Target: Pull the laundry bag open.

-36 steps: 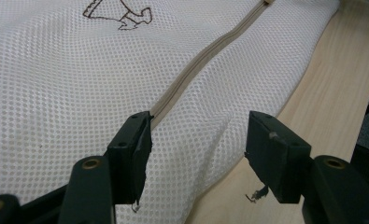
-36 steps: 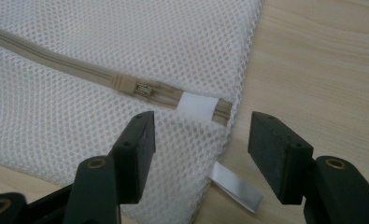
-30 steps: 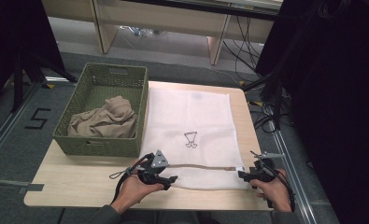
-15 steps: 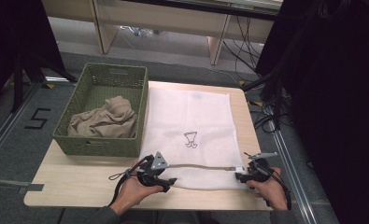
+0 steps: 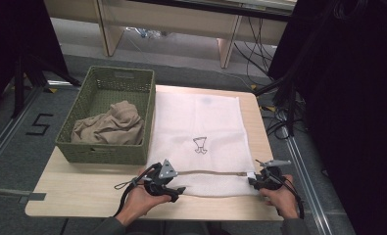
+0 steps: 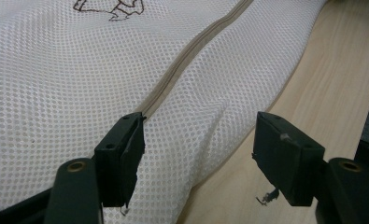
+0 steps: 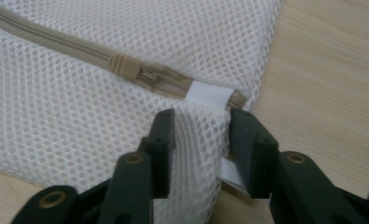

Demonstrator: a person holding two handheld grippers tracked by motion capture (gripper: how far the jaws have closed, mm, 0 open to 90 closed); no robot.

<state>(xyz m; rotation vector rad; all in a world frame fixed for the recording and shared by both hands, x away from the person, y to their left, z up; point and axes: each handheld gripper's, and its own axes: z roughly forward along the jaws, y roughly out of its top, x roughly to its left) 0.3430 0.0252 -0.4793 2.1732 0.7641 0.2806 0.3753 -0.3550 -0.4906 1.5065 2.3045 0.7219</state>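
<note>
A white mesh laundry bag (image 5: 201, 127) lies flat on the table, its tan zipper (image 5: 215, 173) running along the near edge. My left gripper (image 5: 179, 188) sits at the bag's near left corner. Its jaws have just been opening and stand wide over the mesh beside the zipper (image 6: 191, 51), pressing nothing. My right gripper (image 5: 253, 182) is at the near right corner. Its jaws have just been closing and now pinch a raised fold of mesh (image 7: 198, 135), just below the white tab (image 7: 208, 93) and the zipper pull (image 7: 121, 63).
A green woven basket (image 5: 108, 81) stands on the left of the table with a crumpled beige cloth (image 5: 110, 128) inside. Bare wood of the table (image 5: 83, 196) shows in front of the basket. Cables and dark equipment crowd the floor to the right.
My right gripper has edged left onto the bag's near right corner. The left hand has stayed where it was.
</note>
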